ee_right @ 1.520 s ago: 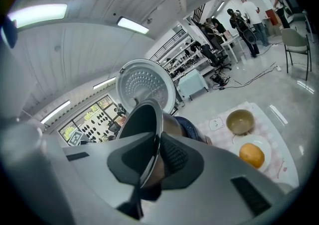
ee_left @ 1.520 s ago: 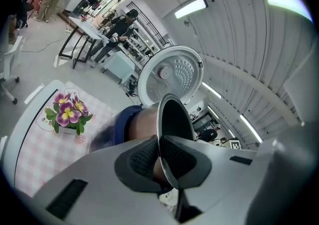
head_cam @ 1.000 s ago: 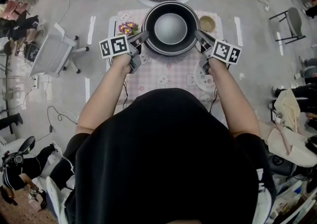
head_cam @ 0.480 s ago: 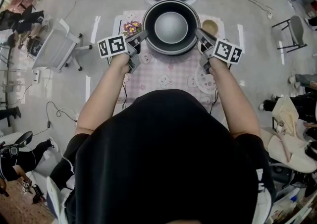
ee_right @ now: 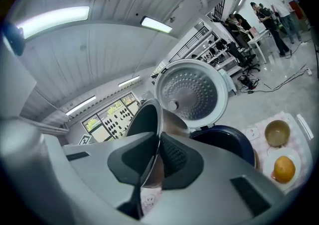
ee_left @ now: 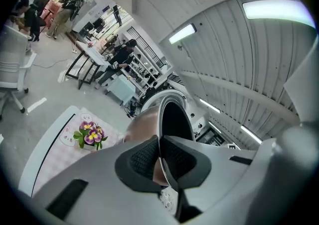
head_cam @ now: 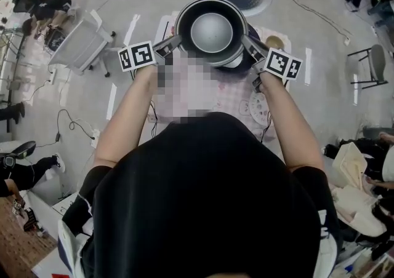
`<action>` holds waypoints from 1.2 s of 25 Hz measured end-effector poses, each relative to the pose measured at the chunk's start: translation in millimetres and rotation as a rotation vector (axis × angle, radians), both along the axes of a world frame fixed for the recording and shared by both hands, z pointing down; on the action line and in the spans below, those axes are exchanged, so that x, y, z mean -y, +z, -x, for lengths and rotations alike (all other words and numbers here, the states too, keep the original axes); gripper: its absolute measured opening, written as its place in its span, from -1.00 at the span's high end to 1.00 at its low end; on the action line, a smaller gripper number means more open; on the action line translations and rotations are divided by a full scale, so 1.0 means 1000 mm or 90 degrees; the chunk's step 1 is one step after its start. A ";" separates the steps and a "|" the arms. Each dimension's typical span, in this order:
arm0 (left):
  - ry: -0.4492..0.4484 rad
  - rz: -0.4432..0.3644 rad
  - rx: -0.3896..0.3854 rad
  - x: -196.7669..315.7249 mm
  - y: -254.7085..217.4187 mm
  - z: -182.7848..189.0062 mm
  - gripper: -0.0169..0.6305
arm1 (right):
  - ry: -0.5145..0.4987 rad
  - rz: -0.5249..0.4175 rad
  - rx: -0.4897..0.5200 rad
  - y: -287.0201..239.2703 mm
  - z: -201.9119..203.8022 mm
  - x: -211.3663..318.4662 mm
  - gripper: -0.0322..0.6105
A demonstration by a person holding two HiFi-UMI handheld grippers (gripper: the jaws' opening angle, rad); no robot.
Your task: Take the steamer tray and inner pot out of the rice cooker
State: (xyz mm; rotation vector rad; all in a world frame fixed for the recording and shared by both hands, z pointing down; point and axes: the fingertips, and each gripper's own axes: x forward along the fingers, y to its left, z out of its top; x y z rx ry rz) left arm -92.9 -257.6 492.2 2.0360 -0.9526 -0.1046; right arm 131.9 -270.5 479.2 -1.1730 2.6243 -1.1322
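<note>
Pink-checked table [head_cam: 229,95] below. Inner pot [head_cam: 212,32] held up, out of dark-blue rice cooker [ee_right: 234,144], just above it; bare grey bottom showing inside. Left gripper [ee_left: 159,162] and right gripper [ee_right: 158,162] clamp opposite rim sides. Cooker lid [ee_right: 192,92] open. Small bowl [ee_right: 277,132] beside orange [ee_right: 284,168].

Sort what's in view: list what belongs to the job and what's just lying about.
Job: inner pot, clamped at its rim by left gripper and right gripper; rice cooker with open lid.
Lying about: potted flowers, small bowl, orange, office chair.
</note>
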 end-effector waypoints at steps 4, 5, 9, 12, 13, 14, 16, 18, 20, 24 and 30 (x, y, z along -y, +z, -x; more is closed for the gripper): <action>-0.031 0.004 -0.003 -0.010 -0.004 0.040 0.80 | -0.038 0.008 0.005 -0.004 0.041 0.003 0.76; -0.038 0.006 -0.003 -0.012 -0.004 0.051 0.80 | -0.048 0.009 0.005 -0.004 0.053 0.005 0.76; -0.074 0.009 -0.006 -0.024 -0.004 0.086 0.80 | -0.086 0.016 0.007 -0.003 0.089 0.005 0.76; -0.102 0.011 -0.007 -0.042 -0.004 0.107 0.80 | -0.113 0.020 0.008 -0.002 0.112 -0.005 0.76; -0.109 0.012 -0.007 -0.047 -0.003 0.113 0.80 | -0.121 0.020 0.008 -0.002 0.119 -0.008 0.76; -0.116 0.015 -0.009 -0.052 -0.002 0.120 0.80 | -0.130 0.021 0.007 -0.001 0.126 -0.011 0.76; -0.131 0.021 -0.011 -0.061 0.002 0.134 0.80 | -0.147 0.025 0.006 0.002 0.142 -0.015 0.76; -0.146 0.027 -0.010 -0.072 0.008 0.148 0.80 | -0.164 0.033 0.006 0.008 0.158 -0.020 0.76; -0.157 0.032 -0.008 -0.086 0.017 0.165 0.80 | -0.176 0.040 0.006 0.017 0.175 -0.031 0.76; -0.173 0.049 -0.006 -0.109 0.035 0.190 0.80 | -0.199 0.054 -0.002 0.036 0.202 -0.051 0.76; -0.187 0.096 -0.006 -0.110 0.064 0.201 0.80 | -0.225 0.082 -0.034 0.064 0.213 -0.050 0.75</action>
